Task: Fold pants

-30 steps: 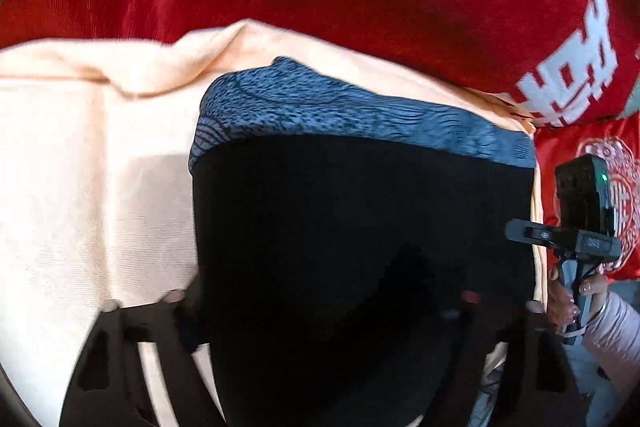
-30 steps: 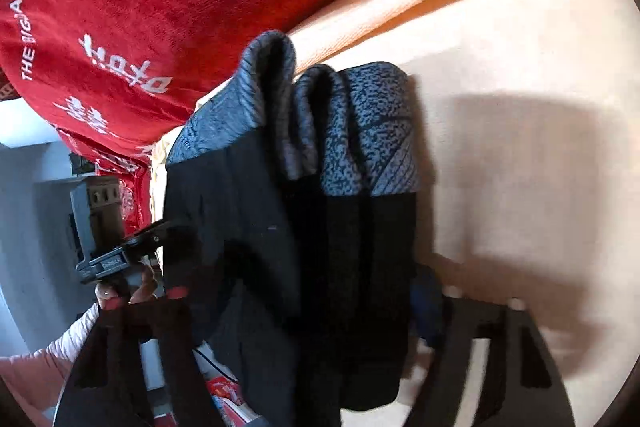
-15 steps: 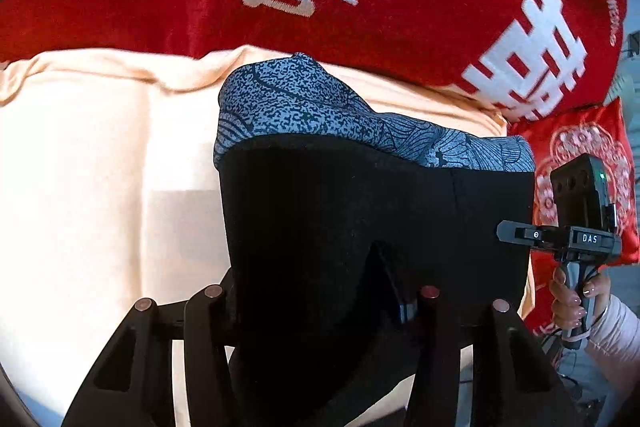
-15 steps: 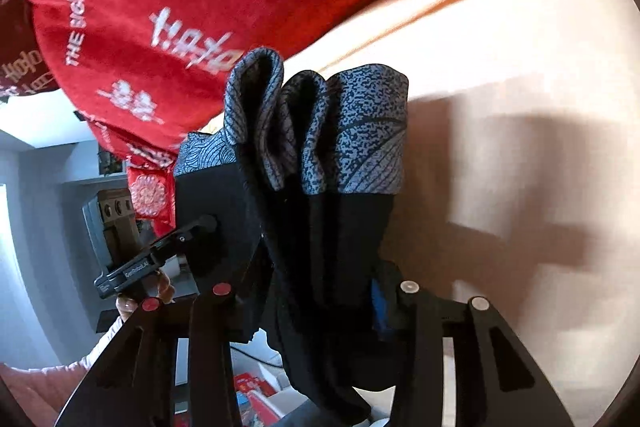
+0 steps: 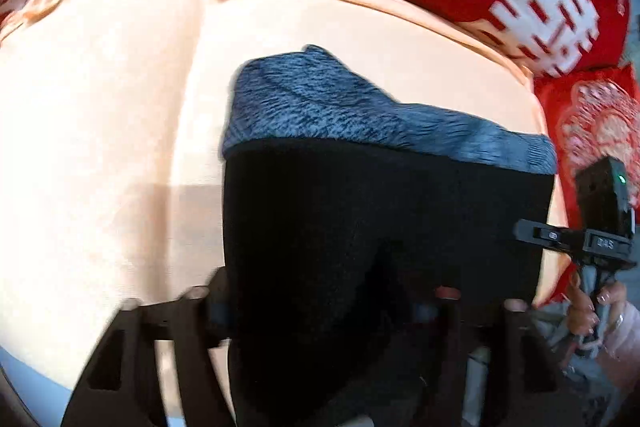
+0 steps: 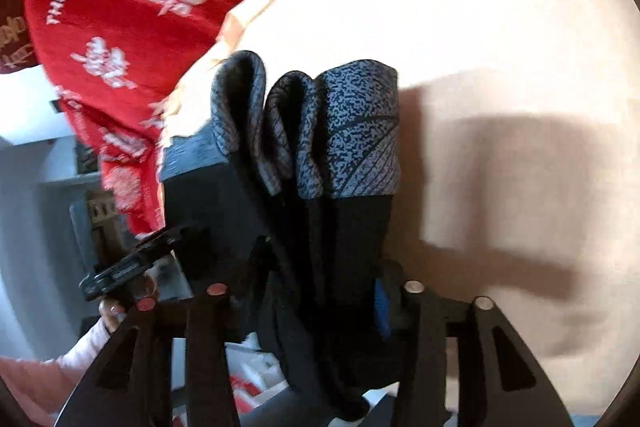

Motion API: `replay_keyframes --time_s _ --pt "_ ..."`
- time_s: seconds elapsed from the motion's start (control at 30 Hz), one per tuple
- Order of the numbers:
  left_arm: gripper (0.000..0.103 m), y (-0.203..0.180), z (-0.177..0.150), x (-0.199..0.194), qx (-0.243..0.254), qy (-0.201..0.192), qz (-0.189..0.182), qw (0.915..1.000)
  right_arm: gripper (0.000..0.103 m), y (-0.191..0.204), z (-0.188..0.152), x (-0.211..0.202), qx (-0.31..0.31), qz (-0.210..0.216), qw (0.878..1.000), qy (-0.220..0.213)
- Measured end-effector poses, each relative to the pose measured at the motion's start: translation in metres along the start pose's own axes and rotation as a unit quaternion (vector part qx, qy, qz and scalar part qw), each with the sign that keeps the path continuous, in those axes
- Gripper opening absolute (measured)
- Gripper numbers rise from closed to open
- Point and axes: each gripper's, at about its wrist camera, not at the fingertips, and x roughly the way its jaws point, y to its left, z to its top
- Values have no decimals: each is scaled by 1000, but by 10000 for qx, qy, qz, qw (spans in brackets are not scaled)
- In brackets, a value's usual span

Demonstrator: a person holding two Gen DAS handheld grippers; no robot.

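Both grippers, the left gripper [image 5: 324, 301] and the right gripper [image 6: 312, 293], have their fingers opening around the black pants [image 5: 380, 219], which hang folded above the peach bed sheet [image 5: 100, 127], so laying them down looks left.

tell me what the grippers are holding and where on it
Both hold the pants, folded black with a grey patterned band. The left gripper and right gripper each have the black end between their opening jaws, band hanging away over the peach sheet.
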Motion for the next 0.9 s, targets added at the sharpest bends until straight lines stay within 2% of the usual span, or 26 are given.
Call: replay_keyframes --time_s 0.07,0.1,0.13,0.23,0.4,0.47,0.57,0.63,0.73,0.9 --pt "92 6 -1 2 -47 -115 47 9999 62 -7 0 2 160 8 9998 -131" --pt "94 8 -2 4 -82 -138 49 9999 63 -8 -1 3 183 -20 9997 -157" --pt "94 11 -2 3 -113 -145 31 9998 69 -7 -2 4 189 -100 9996 -190" --pt "94 12 -5 -5 -107 -172 167 9997 71 -2 -6 1 312 -351 9986 -259" --pt "94 4 -15 -27 6 -273 732 9969 73 16 -19 -25 453 -1305 9889 -552" --pt "94 1 -22 -37 131 -288 1064 9938 73 21 -28 -37 449 -1515 9849 -702" --pt "94 -11 -35 -53 377 -381 1350 9894 73 29 -45 -48 477 -1794 9795 -783" --pt "94 -19 -45 -60 509 -376 1461 9872 73 36 -58 -52 472 -2065 9738 -822" --pt "94 -28 -57 -66 624 -327 1620 9843 79 45 -78 -56 462 -2322 9678 -854" --pt "94 -42 -79 -79 733 -201 1579 9845 82 70 -114 -57 322 -2571 9616 -906"
